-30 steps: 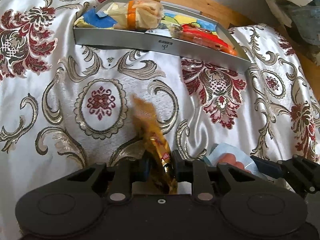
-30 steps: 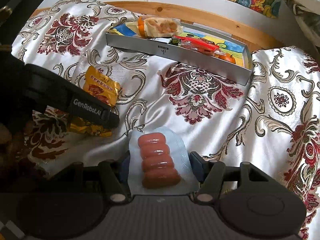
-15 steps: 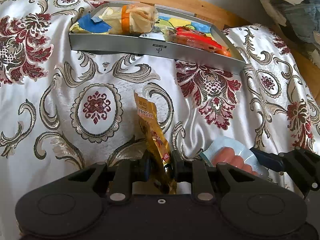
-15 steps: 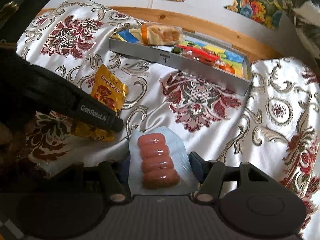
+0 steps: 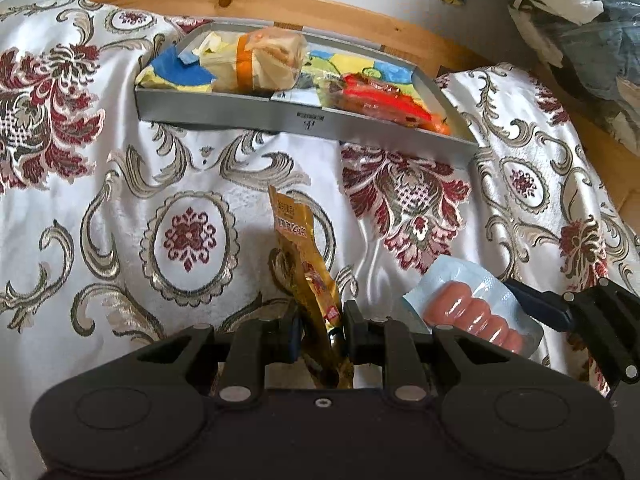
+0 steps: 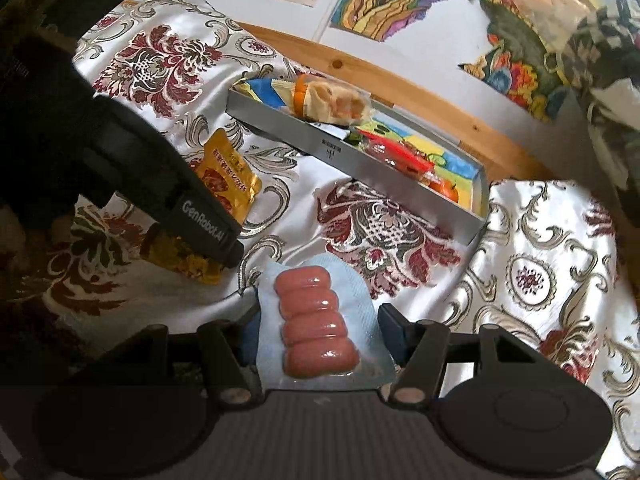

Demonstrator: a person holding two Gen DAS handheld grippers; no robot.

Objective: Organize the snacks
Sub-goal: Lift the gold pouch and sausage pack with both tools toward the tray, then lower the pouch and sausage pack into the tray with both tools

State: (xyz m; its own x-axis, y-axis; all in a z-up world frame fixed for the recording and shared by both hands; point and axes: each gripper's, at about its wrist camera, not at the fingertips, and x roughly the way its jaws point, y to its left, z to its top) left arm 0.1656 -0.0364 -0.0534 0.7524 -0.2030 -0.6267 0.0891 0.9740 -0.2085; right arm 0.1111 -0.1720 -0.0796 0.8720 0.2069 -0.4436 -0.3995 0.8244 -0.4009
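The left hand-held gripper (image 5: pixel 320 330) pinches a gold pouch (image 5: pixel 304 264) edge-on; the right hand-held gripper (image 6: pixel 318 332) clamps a sausage pack (image 6: pixel 316 328) flat. Both hang above the cloth (image 5: pixel 120 184), short of the tray (image 5: pixel 308 120). Carry each over the near wall, then release into free spots.

left hand-held gripper (image 5: pixel 320 330) — clamps gold snack pouch (image 5: pixel 306 264) | grey tray (image 5: pixel 308 120) beyond | sausage pack (image 5: pixel 472 312) — right

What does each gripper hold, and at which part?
Left gripper: gold snack pouch, at its lower end. Right gripper: sausage pack, by its side edges.
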